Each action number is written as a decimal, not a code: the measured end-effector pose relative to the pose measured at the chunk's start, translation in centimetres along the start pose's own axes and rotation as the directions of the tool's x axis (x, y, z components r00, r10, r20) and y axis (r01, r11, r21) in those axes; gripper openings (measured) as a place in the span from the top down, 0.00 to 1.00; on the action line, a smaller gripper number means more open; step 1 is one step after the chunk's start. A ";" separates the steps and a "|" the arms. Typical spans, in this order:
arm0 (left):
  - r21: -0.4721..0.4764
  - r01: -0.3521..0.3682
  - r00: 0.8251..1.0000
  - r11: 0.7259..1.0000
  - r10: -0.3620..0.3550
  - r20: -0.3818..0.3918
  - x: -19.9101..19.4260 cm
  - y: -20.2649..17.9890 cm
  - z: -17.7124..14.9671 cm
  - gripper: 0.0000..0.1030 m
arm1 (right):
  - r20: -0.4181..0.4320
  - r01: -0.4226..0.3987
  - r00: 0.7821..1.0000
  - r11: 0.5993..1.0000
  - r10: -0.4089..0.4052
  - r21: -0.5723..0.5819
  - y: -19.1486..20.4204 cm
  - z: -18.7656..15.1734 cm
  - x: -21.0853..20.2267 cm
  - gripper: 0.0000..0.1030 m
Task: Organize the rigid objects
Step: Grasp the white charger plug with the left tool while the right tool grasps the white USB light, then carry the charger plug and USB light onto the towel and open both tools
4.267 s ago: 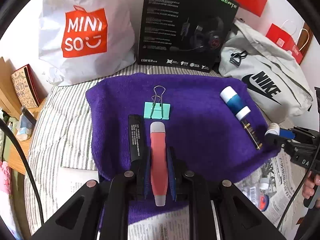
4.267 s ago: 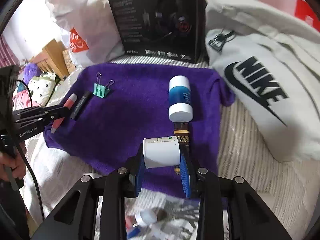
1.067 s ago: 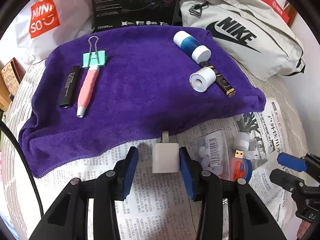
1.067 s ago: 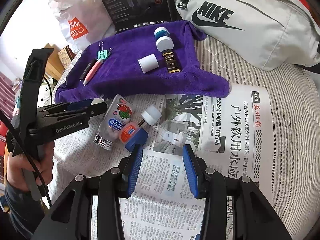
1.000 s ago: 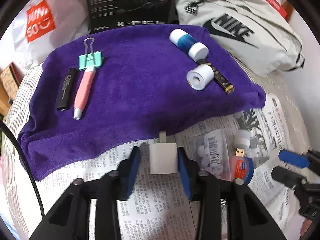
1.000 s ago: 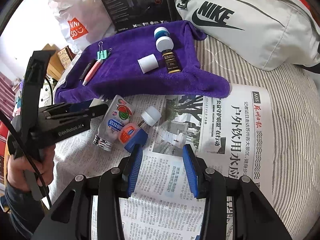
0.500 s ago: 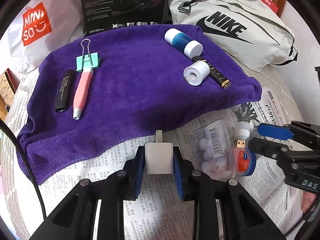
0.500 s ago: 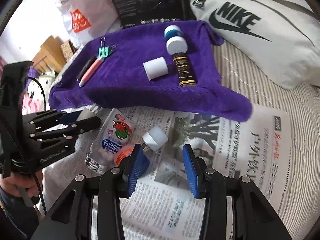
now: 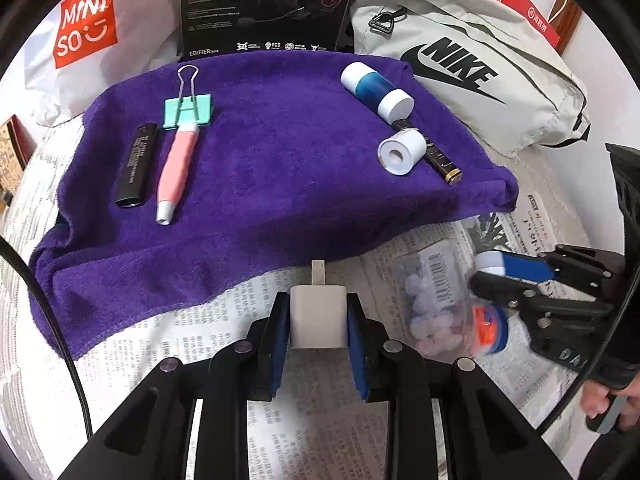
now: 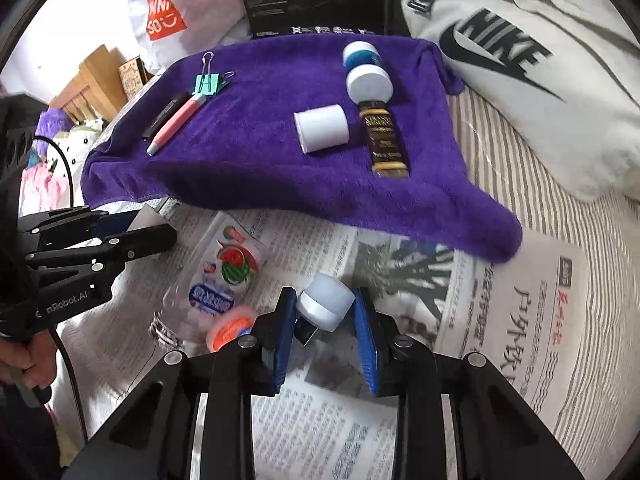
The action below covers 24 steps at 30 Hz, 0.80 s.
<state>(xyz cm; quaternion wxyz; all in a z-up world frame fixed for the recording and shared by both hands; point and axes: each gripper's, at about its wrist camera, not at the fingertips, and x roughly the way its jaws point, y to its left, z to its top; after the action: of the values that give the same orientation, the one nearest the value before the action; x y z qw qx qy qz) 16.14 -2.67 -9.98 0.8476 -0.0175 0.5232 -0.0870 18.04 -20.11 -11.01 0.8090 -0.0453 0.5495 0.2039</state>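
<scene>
My left gripper [image 9: 318, 308] is shut on a white charger plug [image 9: 318, 316], held over the newspaper [image 9: 200, 332] just short of the purple towel [image 9: 280, 184]. On the towel lie a black tube [image 9: 136, 164], a pink pen [image 9: 176, 168], a teal binder clip [image 9: 188, 110], a blue-and-white bottle [image 9: 376, 90], a white roll [image 9: 400, 152] and a dark brown tube [image 9: 440, 160]. My right gripper [image 10: 325, 320] has its blue pads against a small white-capped piece [image 10: 326, 300] on the newspaper. A clear tablet bottle [image 10: 224, 276] and an orange jar [image 10: 232, 326] lie to its left.
Behind the towel stand a white Miniso bag [image 9: 84, 36], a black headset box [image 9: 264, 4] and a grey Nike bag [image 9: 472, 68]. Striped bedding [image 10: 560, 184] runs along the right. A hand [image 9: 604, 404] holds the right gripper's handle.
The left gripper's pads closed onto the charger plug. The right gripper moved forward to the white-capped piece and narrowed around it. The pink pen and white roll, held earlier, now lie on the towel.
</scene>
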 end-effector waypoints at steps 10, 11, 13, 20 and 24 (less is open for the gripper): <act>-0.011 -0.013 1.000 1.000 0.013 0.005 -0.7 0.9 -0.6 0.75 | 0.013 -0.043 0.999 0.998 0.042 0.035 -1.2 -0.7 -1.1 0.71; -0.026 -0.012 1.000 1.000 0.012 0.002 -0.8 1.4 -0.8 0.75 | 0.015 -0.039 0.999 0.998 0.038 0.040 -1.5 -0.8 -1.3 0.71; -0.042 -0.018 1.000 0.999 0.019 0.002 -1.0 2.0 -1.1 0.75 | 0.020 -0.043 0.999 0.998 0.042 0.053 -1.8 -0.8 -1.5 0.71; -0.073 -0.040 0.999 0.997 0.040 0.008 -2.6 3.4 -1.5 0.75 | 0.051 -0.065 0.997 0.996 0.062 0.061 -1.8 -0.5 -3.1 0.71; -0.079 -0.038 0.999 0.996 0.040 0.022 -3.8 3.9 -1.1 0.75 | 0.079 -0.084 0.994 0.995 0.079 0.059 -1.8 0.2 -4.0 0.71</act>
<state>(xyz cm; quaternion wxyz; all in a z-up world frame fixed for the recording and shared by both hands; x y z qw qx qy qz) 13.98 1.88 -7.61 0.8538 -0.0417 0.5165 -0.0495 17.60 -22.80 -7.59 0.8214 0.0102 0.5256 0.2213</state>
